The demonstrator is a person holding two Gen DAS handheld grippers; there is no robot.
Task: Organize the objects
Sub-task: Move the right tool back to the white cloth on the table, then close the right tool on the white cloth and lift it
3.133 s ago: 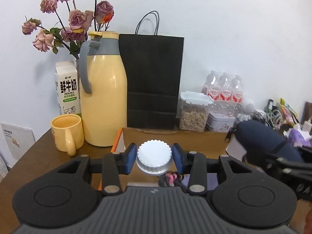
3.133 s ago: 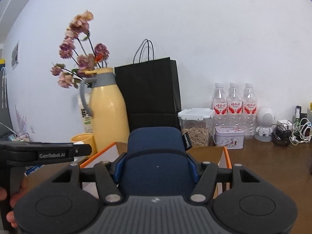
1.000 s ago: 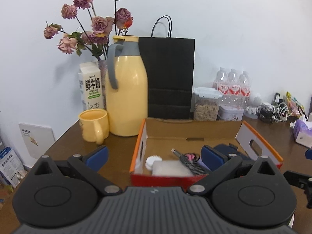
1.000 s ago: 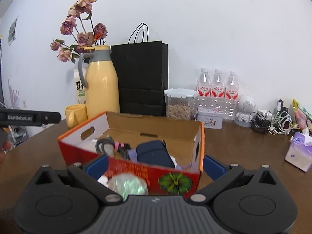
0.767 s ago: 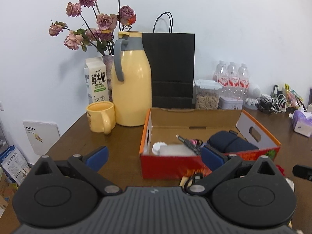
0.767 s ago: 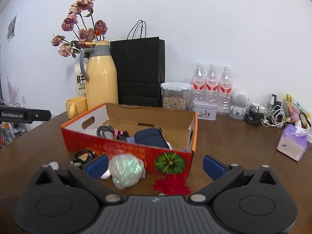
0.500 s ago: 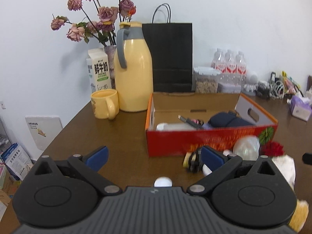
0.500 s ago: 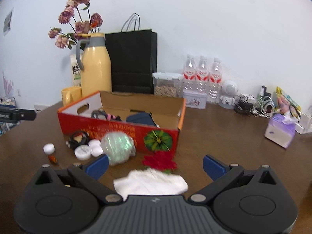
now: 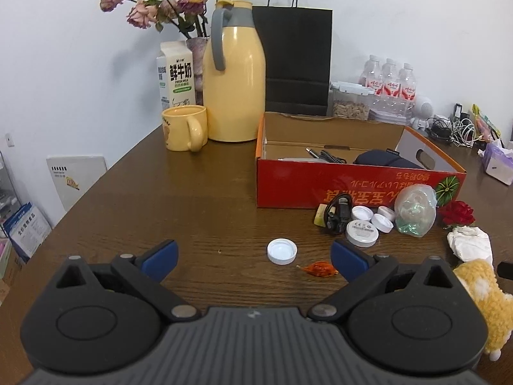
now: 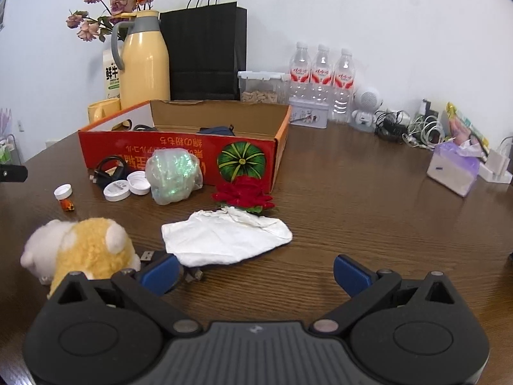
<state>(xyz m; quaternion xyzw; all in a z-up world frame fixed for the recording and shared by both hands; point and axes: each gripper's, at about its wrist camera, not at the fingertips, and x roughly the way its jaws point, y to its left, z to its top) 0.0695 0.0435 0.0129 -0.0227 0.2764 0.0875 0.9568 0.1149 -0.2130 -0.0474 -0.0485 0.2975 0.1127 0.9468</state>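
Note:
A red cardboard box (image 9: 356,187) (image 10: 179,149) stands mid-table with a dark blue pouch (image 9: 383,159) and a cable inside. In front of it lie loose items: white lids (image 9: 362,232), a single white cap (image 9: 282,251) (image 10: 63,191), an orange candy (image 9: 319,269), a black cable (image 9: 336,213), a crumpled clear bag (image 9: 415,213) (image 10: 174,175), a red flower (image 10: 243,194), a white cloth (image 10: 224,237) and a yellow plush toy (image 10: 86,250). My left gripper (image 9: 253,258) is open just short of the cap. My right gripper (image 10: 255,272) is open near the cloth.
A yellow jug (image 9: 234,86), a yellow mug (image 9: 184,126), a milk carton (image 9: 176,78), a flower vase and a black paper bag (image 9: 296,61) line the wall behind the box. Water bottles (image 10: 322,80), a snack jar, cables and a tissue pack (image 10: 453,168) sit at the right.
Both grippers let go of the white cap and the blue pouch, which now lies in the box, opened wide and pulled back from the box. Loose items before the box came into view.

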